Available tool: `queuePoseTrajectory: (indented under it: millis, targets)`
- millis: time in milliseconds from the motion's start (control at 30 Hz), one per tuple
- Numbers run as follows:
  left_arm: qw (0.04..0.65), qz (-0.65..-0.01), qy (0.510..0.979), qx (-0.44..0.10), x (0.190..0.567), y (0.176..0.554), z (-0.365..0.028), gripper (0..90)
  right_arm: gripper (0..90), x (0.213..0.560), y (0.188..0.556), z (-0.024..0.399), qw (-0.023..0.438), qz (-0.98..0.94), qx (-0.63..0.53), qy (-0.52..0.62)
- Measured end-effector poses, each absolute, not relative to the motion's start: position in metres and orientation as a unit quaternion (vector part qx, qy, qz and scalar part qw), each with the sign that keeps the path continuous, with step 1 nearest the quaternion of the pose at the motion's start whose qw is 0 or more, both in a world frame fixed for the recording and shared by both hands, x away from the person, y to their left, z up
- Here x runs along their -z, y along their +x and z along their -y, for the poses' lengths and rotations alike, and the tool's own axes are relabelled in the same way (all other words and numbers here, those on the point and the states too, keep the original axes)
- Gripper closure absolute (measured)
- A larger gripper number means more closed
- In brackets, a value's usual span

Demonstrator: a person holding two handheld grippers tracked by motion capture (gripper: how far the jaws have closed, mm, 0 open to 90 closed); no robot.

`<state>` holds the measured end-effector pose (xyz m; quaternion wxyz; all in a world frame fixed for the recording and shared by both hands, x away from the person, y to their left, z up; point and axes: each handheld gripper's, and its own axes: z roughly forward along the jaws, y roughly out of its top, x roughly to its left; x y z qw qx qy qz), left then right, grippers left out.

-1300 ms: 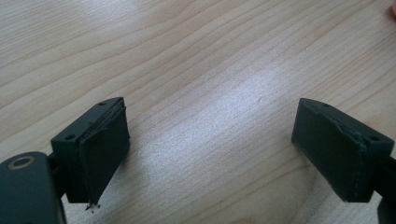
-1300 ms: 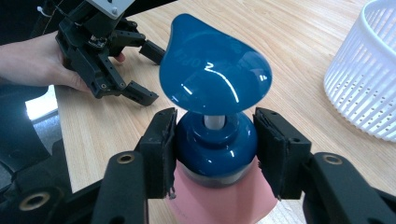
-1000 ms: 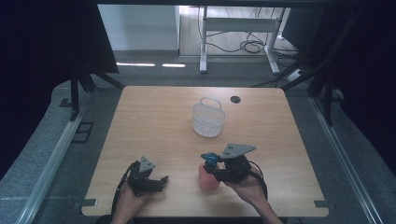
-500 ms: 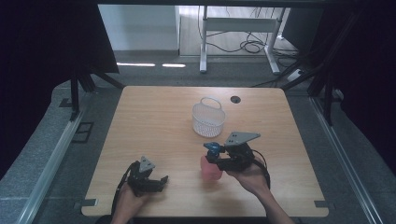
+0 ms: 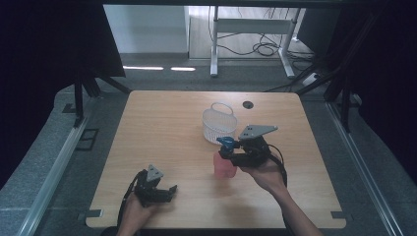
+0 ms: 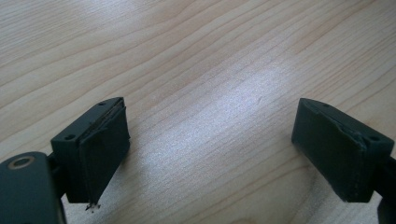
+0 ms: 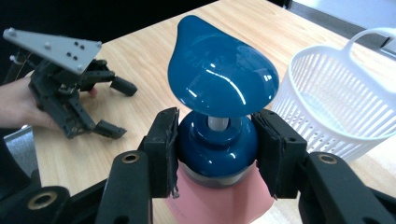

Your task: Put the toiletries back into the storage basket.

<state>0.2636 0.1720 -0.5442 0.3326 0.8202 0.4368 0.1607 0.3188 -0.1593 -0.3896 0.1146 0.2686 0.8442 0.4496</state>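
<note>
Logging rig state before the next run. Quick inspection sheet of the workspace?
Surface: wooden table, bare.
Job's things: pink pump bottle with blue pump head; white basket just beyond it.
Clutter: nothing seen.
Grippers: right gripper shut on the bottle's blue collar; left gripper open, low at the near edge, nothing between the jaws.
Cables: loose loops on the floor beyond the table.
Surroundings: white desk frame, dark curtains.

Dim, dark-edged high view; sharp close-ups, with glare on the table (image 6: 224, 140) and blue pump cap (image 7: 219, 70).
</note>
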Motion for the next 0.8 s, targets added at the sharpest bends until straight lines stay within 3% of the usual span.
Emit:
queuePoseTrajectory:
  millis: [800]
  targets:
    - [0.333, -0.437, 0.820, -0.160, 0.544, 0.264, -0.172, 10.8, 52.8, 0.351, 0.352, 0.162, 0.130, -0.837, -0.451, 0.283]
